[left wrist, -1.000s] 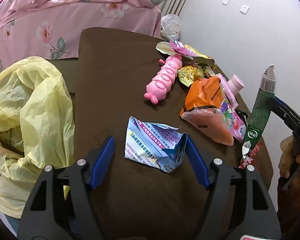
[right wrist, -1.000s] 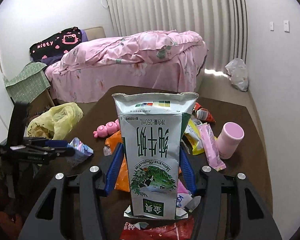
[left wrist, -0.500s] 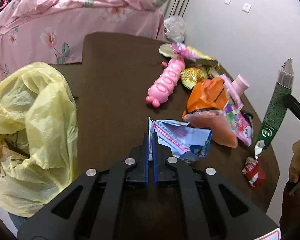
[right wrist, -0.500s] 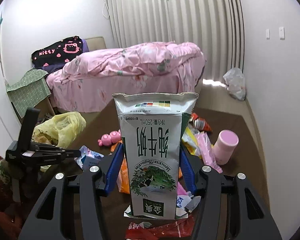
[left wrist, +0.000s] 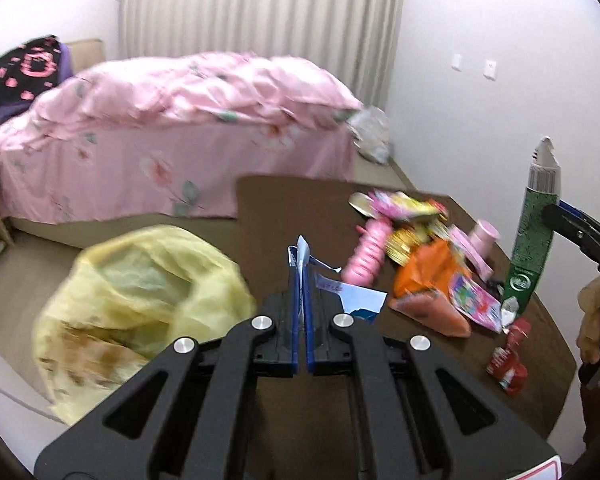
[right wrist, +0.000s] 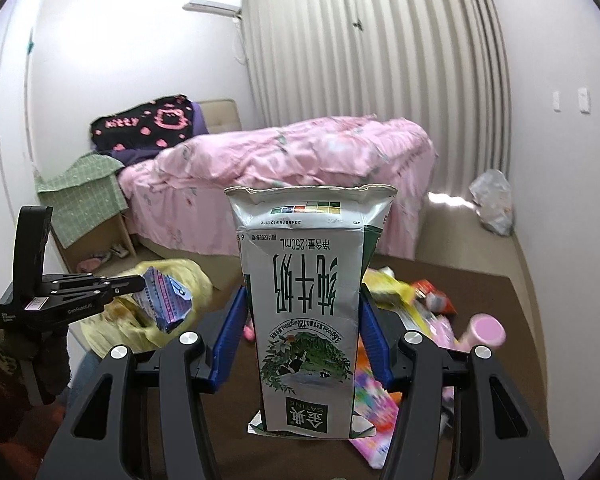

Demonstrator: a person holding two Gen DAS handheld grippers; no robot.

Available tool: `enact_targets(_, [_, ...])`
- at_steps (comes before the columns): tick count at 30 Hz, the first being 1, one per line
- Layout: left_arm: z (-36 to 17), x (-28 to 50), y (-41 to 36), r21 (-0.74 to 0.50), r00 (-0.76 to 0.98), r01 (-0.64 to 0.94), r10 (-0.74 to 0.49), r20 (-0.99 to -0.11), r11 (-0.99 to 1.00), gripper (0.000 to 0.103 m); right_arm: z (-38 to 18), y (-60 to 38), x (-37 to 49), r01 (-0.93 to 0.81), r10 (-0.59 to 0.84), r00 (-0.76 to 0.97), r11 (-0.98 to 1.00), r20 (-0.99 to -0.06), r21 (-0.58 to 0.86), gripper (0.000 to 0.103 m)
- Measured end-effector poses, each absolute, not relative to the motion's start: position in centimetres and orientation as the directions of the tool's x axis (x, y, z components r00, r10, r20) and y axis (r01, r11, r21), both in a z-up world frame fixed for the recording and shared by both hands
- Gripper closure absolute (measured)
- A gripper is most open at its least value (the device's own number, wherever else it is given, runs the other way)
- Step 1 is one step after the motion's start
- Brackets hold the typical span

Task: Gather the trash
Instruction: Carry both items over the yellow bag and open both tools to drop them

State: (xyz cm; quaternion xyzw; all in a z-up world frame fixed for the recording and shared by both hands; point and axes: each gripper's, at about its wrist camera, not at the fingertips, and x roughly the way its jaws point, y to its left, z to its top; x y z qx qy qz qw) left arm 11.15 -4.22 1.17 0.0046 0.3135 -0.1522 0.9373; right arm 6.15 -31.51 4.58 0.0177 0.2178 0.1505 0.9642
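My left gripper (left wrist: 300,268) is shut on a crumpled blue and pink wrapper (left wrist: 358,300) and holds it in the air above the table's left edge; it also shows in the right wrist view (right wrist: 164,296), next to the yellow trash bag (left wrist: 140,304). My right gripper (right wrist: 300,320) is shut on a flattened green and white milk carton (right wrist: 308,300), held upright above the brown table (left wrist: 292,200). The carton shows at the right of the left wrist view (left wrist: 534,232).
On the table lie a pink caterpillar toy (left wrist: 366,256), an orange bag (left wrist: 428,284), colourful wrappers (left wrist: 476,296), a pink cup (left wrist: 486,234) and a red wrapper (left wrist: 508,356). A pink bed (left wrist: 172,140) stands behind. A white bag (right wrist: 494,200) lies by the wall.
My left gripper closed on the blue and pink wrapper and lifted it off the table toward the yellow bag. My right gripper rose a little with the carton.
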Motion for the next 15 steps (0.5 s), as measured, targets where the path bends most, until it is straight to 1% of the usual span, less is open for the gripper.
enact_targets(1, [1.5,11.1,-3.5,-0.08,0.771,0.266,-0.262,-0.581,0.961,0.101,4.9,-30.9,6.4,-0.297,0.311,0.859,0.95,-0.406,0.1,0.052])
enact_targets(4, [2.8,11.0,-0.4,-0.04,0.823,0.152,-0.149,-0.548,0.988,0.101,5.9,-28.3,8.0,-0.366,0.383,0.847,0.923,-0.369,0.119,0.052])
enact_targets(6, [3.2,10.9,1.9,-0.003,0.847,0.058,-0.051,-0.53,0.998,0.101,6.4,-26.4,9.1,-0.415,0.435,0.829,0.9,-0.353,0.135,0.052])
enact_targets(7, [3.2,11.0,2.7,0.0,0.849,0.029,-0.024,-0.528,1.0,0.101,6.5,-25.2,10.0,-0.442,0.463,0.816,0.886,-0.347,0.142,0.052])
enact_targets(8, [3.1,11.1,4.1,-0.009,0.848,-0.019,0.011,-0.529,1.0,0.101,6.6,-24.0,10.9,-0.466,0.487,0.803,0.873,-0.345,0.146,0.052])
enact_targets(12, [1.7,11.5,7.8,-0.061,0.834,-0.134,0.079,-0.546,0.989,0.101,6.1,-18.4,14.2,-0.551,0.566,0.753,0.821,-0.335,0.149,0.052])
enact_targets(15, [0.1,12.2,9.8,-0.121,0.827,-0.197,0.099,-0.553,0.973,0.101,5.3,-14.3,16.9,-0.592,0.609,0.722,0.79,-0.329,0.161,0.052])
